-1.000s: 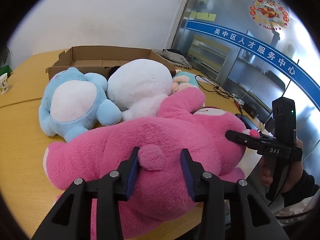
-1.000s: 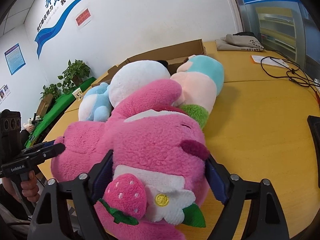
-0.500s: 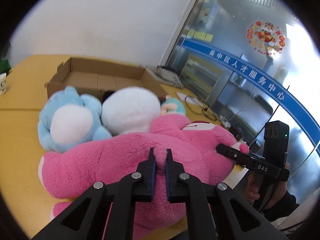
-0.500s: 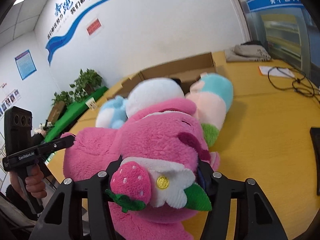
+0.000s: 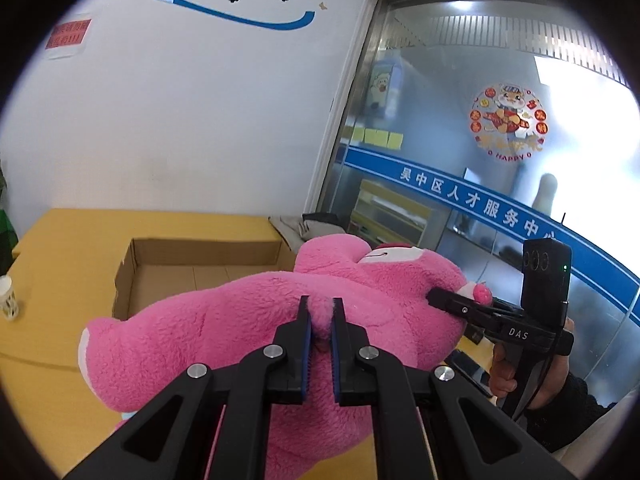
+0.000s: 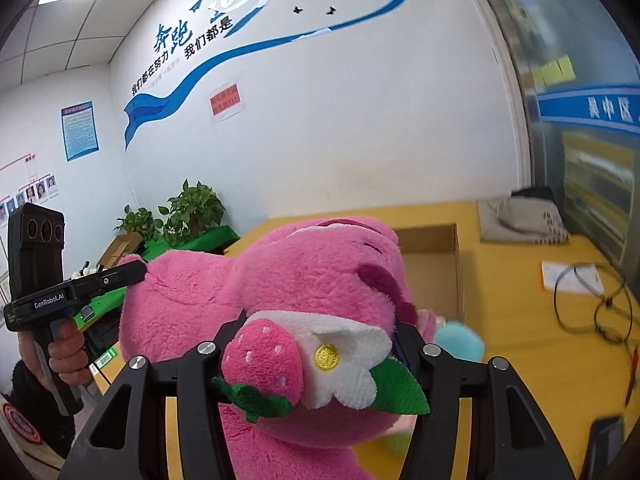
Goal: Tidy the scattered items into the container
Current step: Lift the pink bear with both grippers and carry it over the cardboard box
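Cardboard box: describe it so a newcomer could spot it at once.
On the yellow table, just beyond the big pink plush bear, sits the cardboard box. It is shallow, brown and open-topped; what shows of its inside is bare, unlike the folded grey cloth nearby.

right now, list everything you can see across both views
plush bear: 1, pink with strawberry and flower patch, held up between both claws over the table
cardboard box: 1, brown, open, on the table behind the bear
table: 1, yellow wood
teal plush: 1, partly hidden under the bear
folded cloth: 1, grey, far table edge
cable: 1, black, on the table at right
paper cup: 1, white, left table edge
potted plants: 2, green, by the wall
left claw: shut on the bear's tail
right claw: clamped on the bear's head
hands: 2, on the claw handles
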